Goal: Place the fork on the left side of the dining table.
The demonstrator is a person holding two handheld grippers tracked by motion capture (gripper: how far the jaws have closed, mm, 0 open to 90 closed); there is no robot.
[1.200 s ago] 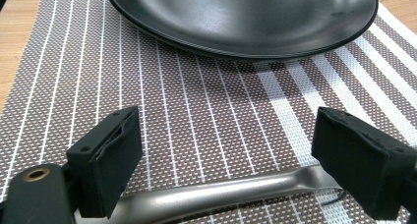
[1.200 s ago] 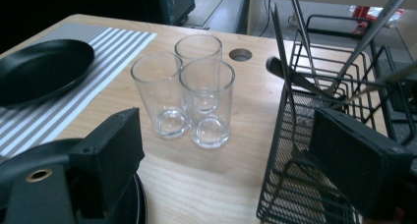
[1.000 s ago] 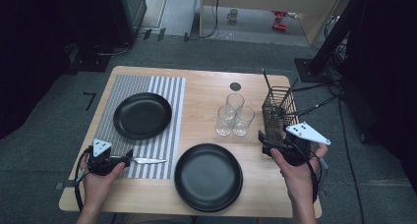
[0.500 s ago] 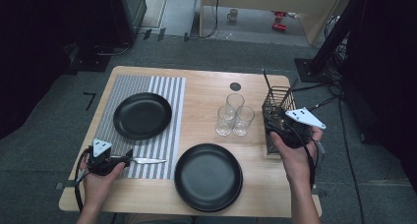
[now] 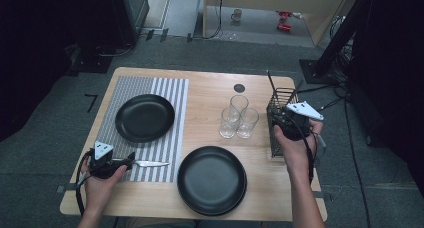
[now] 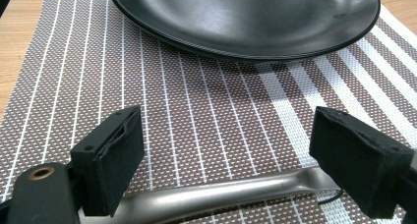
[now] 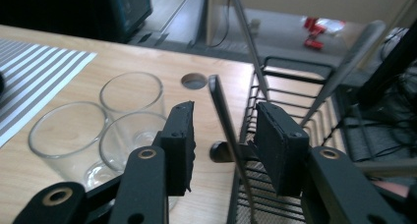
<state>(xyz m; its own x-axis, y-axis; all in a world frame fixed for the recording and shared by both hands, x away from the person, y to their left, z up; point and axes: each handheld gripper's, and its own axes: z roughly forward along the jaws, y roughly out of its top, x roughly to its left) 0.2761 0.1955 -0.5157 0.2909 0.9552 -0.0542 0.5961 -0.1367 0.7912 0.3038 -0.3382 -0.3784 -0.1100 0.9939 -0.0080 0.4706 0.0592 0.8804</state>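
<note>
Steel cutlery is what this setup is about, looks like a place setting being laid. The knife (image 5: 150, 163) lies flat on the striped placemat (image 5: 165, 95) near the tabletop's front-left corner, just in front of the black plate (image 5: 145, 117) there, so it's already in a sensible dining spot. The left gripper (image 6: 223, 153) sits low over its handle end with the jaws spread wide either side of the handle, not clamping anything, and the left hand (image 5: 102, 180) rests close to the tabletop's front edge with the forearm coming straight in.

Over by the right edge, the wire cutlery caddy (image 5: 280, 120) keeps the remaining utensils standing upright, which makes them easy to pick from above. The right gripper (image 7: 223, 135) is up at the caddy's near rim, jaws partly open with one upright metal handle (image 7: 223, 118) standing between the pads; I can't see the pads touching it. That wrist is raised and angled forward. Three glasses (image 5: 236, 119) stand clustered just left of the caddy, and a second plate (image 5: 212, 179) sits at the front edge, middle.
</note>
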